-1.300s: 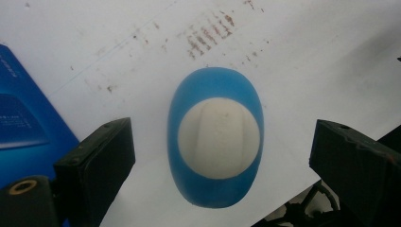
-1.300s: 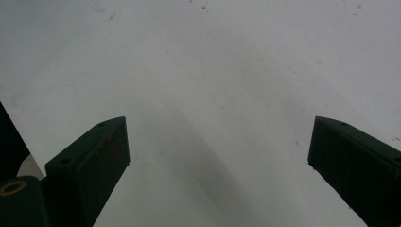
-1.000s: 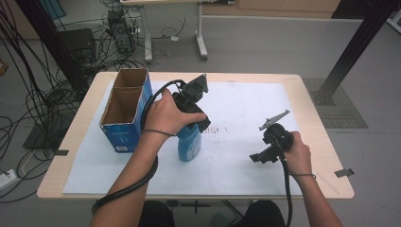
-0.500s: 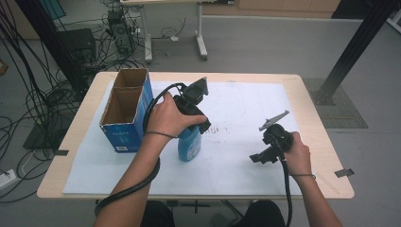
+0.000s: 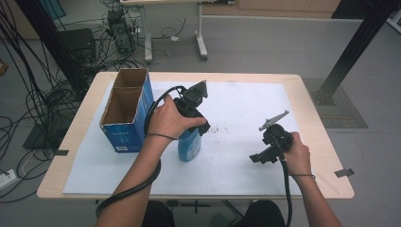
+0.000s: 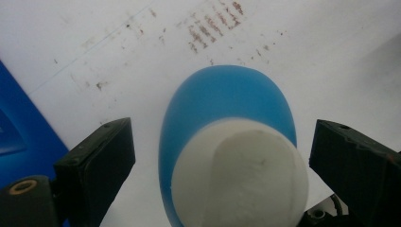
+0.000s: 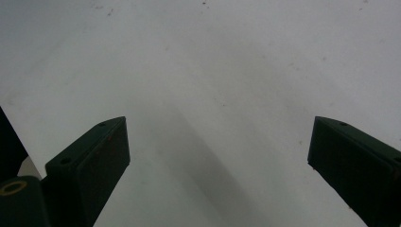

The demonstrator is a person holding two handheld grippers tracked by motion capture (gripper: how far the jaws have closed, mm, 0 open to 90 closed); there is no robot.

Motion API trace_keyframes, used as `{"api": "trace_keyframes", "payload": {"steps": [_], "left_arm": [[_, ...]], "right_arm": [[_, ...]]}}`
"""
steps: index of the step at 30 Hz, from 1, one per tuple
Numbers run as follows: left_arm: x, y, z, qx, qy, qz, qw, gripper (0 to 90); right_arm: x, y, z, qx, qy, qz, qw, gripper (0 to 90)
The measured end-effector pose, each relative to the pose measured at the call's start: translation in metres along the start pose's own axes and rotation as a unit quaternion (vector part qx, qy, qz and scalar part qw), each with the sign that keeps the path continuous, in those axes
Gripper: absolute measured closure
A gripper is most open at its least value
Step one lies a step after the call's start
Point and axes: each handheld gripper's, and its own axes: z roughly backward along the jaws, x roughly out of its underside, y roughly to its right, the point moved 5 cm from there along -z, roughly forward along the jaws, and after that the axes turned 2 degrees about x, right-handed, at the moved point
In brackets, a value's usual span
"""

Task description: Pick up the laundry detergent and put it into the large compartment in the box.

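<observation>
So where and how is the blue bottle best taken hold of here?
Probably at its white cap, from straight above. The blue bottle stands upright on the white sheet beside the blue box, so the top is the free end. The left gripper is above it with open jaws on either side of the cap; closing there should hold it.

The blue bottle (image 6: 222, 101) under the left gripper (image 6: 215, 161) looks like smooth, matt plastic, and its white cap (image 6: 241, 175) has a chalky, faintly grainy finish, while the gripper's black jaws are dull, hard plastic with flat pads. The white sheet (image 5: 246, 161) over the table (image 5: 326, 142) reads as matt paper, speckled with brownish stains near the bottle, and the table's bare rim is pale, smooth wood. The divided box (image 5: 125, 111) beside the bottle is cardboard, raw brown inside and printed a slightly glossy blue outside, and the right gripper (image 7: 217, 156) shows the same dull black jaws.
</observation>
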Motion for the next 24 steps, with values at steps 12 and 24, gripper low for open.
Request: {"api": "trace_keyframes", "payload": {"steps": [12,24], "left_arm": [[-0.0001,-0.0009,0.0014,0.000,0.001,0.000,1.0000,8.1],[-0.0002,-0.0011,0.0028,0.000,0.002,0.001,1.0000,8.1]], "right_arm": [[-0.0003,-0.0001,-0.0007,-0.001,0.000,0.000,1.0000,6.1],[-0.0007,-0.0002,-0.0002,0.001,0.000,0.001,1.0000,6.1]]}}
